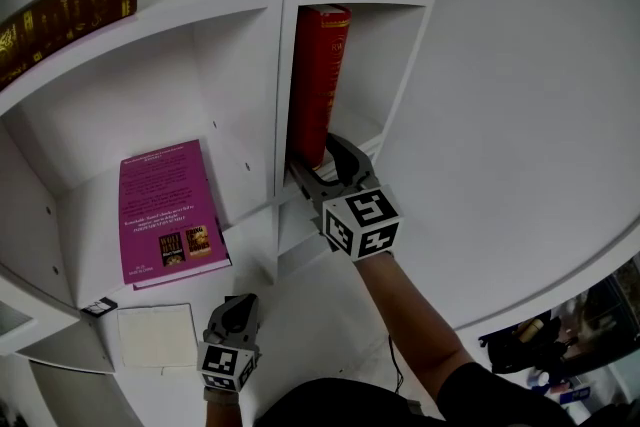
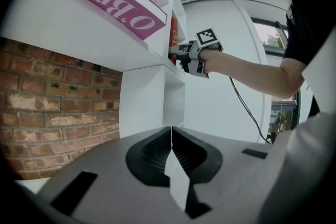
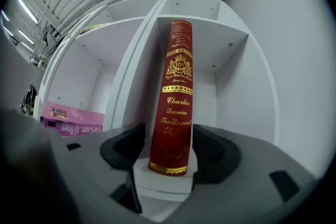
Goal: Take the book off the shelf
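Observation:
A tall red book with gold lettering stands upright in the narrow right compartment of the white shelf, against its left wall. In the right gripper view the red book rises straight ahead, its spine facing me. My right gripper is at the book's foot with one jaw on each side of the spine. The right gripper is open, and a thin gap shows beside the spine. My left gripper hangs low below the shelf. The left gripper is shut with nothing in it.
A pink book lies flat in the wider left compartment. A dark brown book lies on the shelf above it. A white pad rests lower down. A brick wall stands left of the shelf and a white wall curves to its right.

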The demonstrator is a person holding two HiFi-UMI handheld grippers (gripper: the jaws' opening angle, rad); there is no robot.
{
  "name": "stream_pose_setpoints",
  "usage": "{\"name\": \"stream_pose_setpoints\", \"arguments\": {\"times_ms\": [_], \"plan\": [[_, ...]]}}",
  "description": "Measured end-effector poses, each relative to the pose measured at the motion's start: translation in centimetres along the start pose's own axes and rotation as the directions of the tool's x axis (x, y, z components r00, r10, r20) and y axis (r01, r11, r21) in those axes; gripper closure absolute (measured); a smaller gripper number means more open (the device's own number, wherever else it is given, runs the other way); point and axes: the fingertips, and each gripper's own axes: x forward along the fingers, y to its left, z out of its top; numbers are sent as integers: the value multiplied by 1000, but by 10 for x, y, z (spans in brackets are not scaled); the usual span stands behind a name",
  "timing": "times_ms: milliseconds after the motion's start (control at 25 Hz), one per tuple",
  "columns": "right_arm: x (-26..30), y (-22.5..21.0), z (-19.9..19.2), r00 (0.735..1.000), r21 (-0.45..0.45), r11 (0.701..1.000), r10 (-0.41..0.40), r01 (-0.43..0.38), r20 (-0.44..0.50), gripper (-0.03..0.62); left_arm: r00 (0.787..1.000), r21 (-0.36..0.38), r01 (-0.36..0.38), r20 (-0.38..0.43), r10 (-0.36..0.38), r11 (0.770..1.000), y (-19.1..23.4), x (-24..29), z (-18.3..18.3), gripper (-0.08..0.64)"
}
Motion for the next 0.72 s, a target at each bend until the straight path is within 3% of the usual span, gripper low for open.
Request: {"name": "stream_pose_setpoints", "arguments": {"times_ms": [720], "plan": [[34,-4,-4,996,-42,999,-21,18,-82,318,1000,-30,12,-18,-13,999,14,-6,-15,549]]}}
